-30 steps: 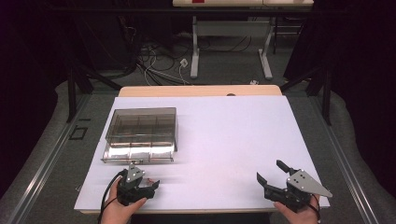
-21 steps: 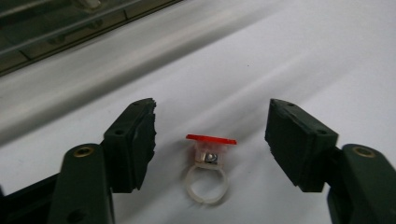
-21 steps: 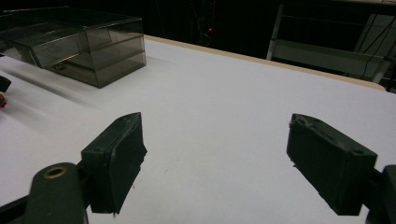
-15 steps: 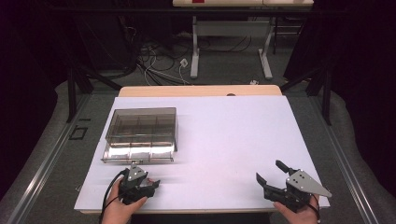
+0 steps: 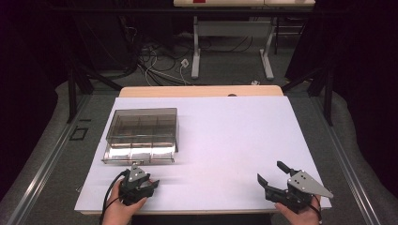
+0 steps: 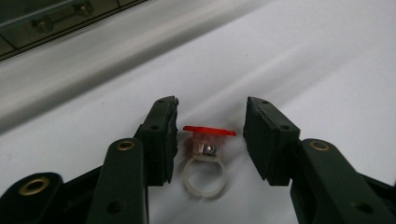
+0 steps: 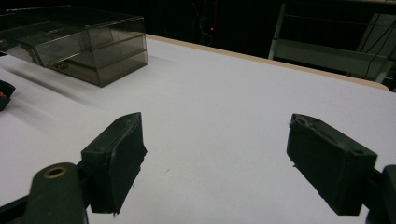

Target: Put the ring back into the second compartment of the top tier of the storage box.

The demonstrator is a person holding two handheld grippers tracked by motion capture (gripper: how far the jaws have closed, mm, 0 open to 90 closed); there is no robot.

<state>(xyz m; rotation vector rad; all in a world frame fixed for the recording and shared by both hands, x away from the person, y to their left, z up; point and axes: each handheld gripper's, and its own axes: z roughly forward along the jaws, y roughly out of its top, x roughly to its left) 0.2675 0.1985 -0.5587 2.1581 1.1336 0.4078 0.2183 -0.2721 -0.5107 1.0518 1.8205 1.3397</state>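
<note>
A clear plastic ring with a flat red top lies on the white bench between the left hand-held gripper's closing, not yet touching black pads. The smoky transparent compartment box stands just beyond, nothing between. The right hand-held gripper gapes wide, empty, well apart.

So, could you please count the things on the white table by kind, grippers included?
Ring with red top: 1
Clear compartment box: 1
Grippers: 2, the left gripper around the ring with its jaws just closing, and the right gripper open
Total: 4
</note>
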